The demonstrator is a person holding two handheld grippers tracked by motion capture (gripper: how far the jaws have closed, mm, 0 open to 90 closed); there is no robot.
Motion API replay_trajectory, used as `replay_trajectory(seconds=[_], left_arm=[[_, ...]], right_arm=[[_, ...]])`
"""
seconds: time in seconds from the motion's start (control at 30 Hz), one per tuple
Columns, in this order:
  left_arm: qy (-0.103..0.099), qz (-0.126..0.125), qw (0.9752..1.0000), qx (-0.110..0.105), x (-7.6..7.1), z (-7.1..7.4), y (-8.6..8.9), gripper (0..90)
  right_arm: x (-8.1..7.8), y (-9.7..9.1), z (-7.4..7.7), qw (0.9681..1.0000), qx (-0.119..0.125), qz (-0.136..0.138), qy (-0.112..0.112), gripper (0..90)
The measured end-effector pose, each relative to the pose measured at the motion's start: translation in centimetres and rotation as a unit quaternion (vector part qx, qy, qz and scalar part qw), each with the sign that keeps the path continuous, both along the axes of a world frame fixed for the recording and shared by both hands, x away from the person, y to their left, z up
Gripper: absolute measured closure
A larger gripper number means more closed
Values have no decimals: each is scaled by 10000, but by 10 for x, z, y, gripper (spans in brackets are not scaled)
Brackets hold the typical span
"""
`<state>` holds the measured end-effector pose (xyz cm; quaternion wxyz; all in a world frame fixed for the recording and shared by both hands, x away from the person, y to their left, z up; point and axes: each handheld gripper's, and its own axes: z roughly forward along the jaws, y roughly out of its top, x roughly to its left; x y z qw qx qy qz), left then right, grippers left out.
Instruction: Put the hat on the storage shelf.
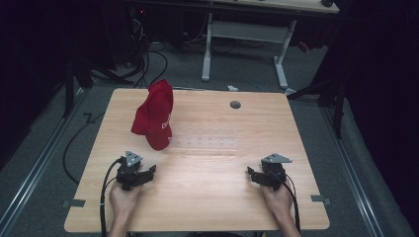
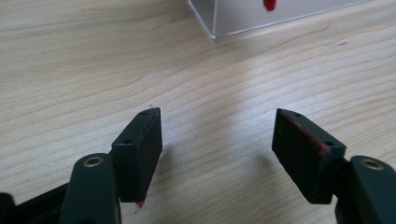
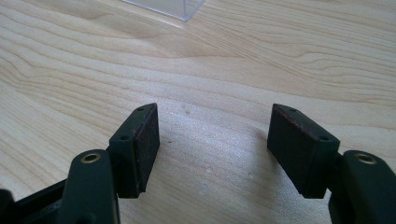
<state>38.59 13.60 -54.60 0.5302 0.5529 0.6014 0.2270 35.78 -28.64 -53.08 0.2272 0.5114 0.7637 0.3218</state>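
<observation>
Two grippers rest low on a pale wooden table (image 1: 207,197), one at each near corner, and we look down on them from the high view. The table has rounded corners and a small grey grommet (image 1: 235,104) toward 1 o'clock of its middle. Beyond the far edge, at 12 o'clock, we see grey floor, loose black cables and the white legs of another desk (image 1: 247,34); the room around is dark.

A red cap (image 1: 154,116) stands up on the table toward 11 o'clock of its middle, perched on the end of a clear box (image 1: 205,142) that lies across the centre. A corner of that box (image 2: 261,16) shows at 12 o'clock in the left gripper view.

The left gripper (image 1: 148,173) sits at 7 o'clock of the table, held from behind by the left hand (image 1: 123,197), pointing toward 2 o'clock. Its jaws stand wide apart with only bare wood between them. The cap lies well apart from it, at its 12 o'clock.

The right gripper (image 1: 253,175) sits at 5 o'clock in the right hand (image 1: 277,200), pointing toward 10 o'clock, its jaws likewise spread and holding nothing.
</observation>
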Motion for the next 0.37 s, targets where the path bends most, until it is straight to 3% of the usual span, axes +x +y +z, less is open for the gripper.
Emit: replay_trajectory(seconds=[0.37], left_arm=[[74,59,10000,-26,1,-2,0,254]], right_arm=[[0,0,0,10000,5,-9,4,345]])
